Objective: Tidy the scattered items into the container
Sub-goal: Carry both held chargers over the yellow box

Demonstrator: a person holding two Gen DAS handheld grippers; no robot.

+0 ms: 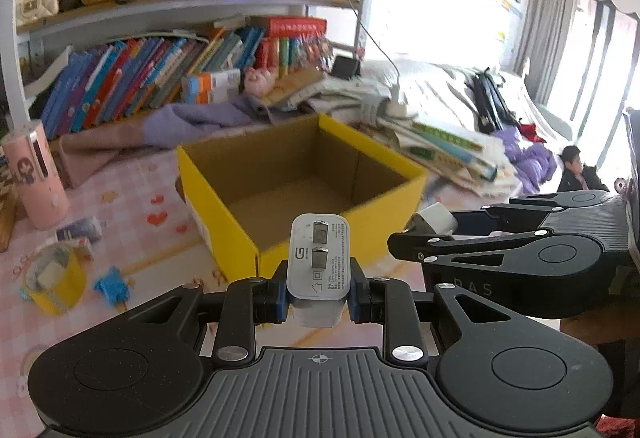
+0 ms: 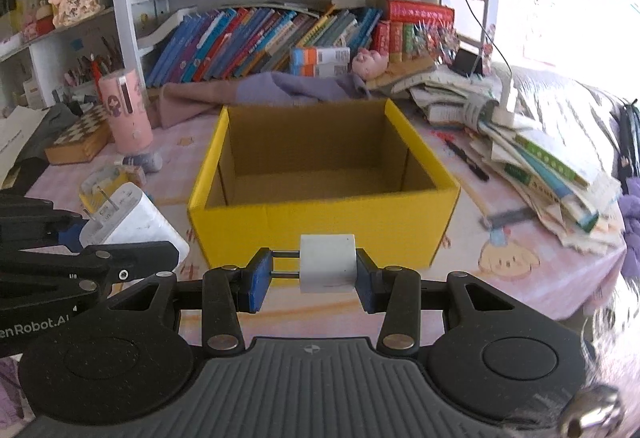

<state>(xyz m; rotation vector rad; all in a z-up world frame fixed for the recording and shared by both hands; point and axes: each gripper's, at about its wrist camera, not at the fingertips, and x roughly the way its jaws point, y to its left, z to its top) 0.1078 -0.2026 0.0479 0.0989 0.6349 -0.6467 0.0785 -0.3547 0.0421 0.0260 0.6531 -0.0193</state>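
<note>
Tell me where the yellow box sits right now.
The yellow box stands open on the pink tablecloth, centre of the right wrist view, just beyond the right gripper and its small white charger, with the bookshelf behind.

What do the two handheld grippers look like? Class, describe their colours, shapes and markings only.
Both the left gripper and the right gripper are matte black, with blue pads on the fingers, silver rivets on angular linkage arms, two round discs and a ribbed grey plate bearing a small crosshair mark. White lettering shows on their sides, partly cut off. No cables or sleeves are visible.
</note>
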